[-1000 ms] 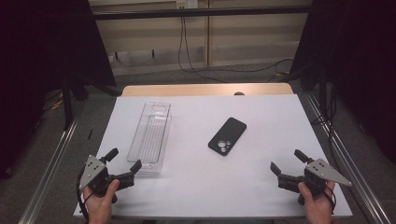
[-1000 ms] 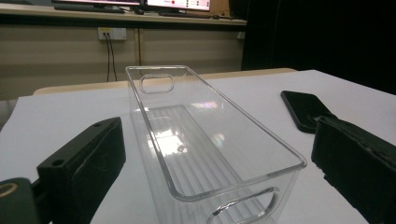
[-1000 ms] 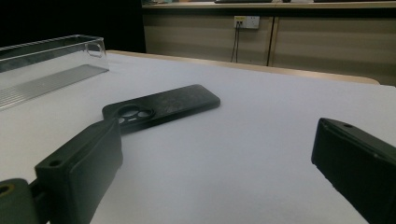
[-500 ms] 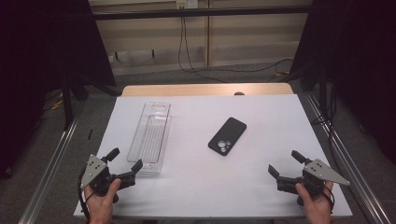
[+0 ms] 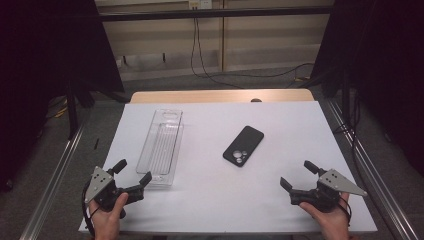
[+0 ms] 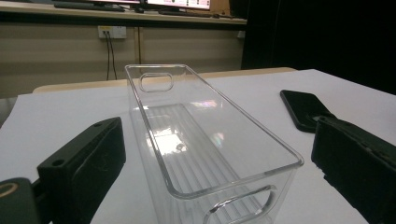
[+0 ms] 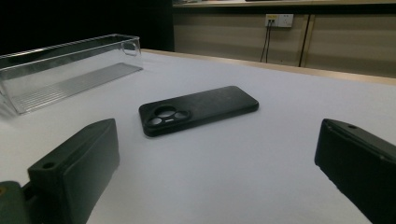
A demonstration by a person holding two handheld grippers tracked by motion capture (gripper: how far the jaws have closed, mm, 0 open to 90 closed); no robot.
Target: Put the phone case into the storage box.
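Observation:
A black phone (image 5: 243,145) lies face down, camera lenses up, near the middle of the white table (image 5: 280,120). A long clear plastic bin (image 5: 162,146) lies empty on the left half. My left gripper (image 5: 132,173) is open at the front left, its jaws just short of the bin's near end (image 6: 210,177). My right gripper (image 5: 298,175) is open at the front right, pointing toward the phone (image 7: 198,109) from a short distance. Nothing sits between either pair of jaws.
The table ends at a wooden strip (image 5: 220,96) at the back. Metal rails (image 5: 55,175) run along both sides. Dark curtains flank the scene, and cables hang on the far wall (image 5: 200,45).
The right gripper has shifted slightly left and forward. The left gripper, phone and bin stay where they were.

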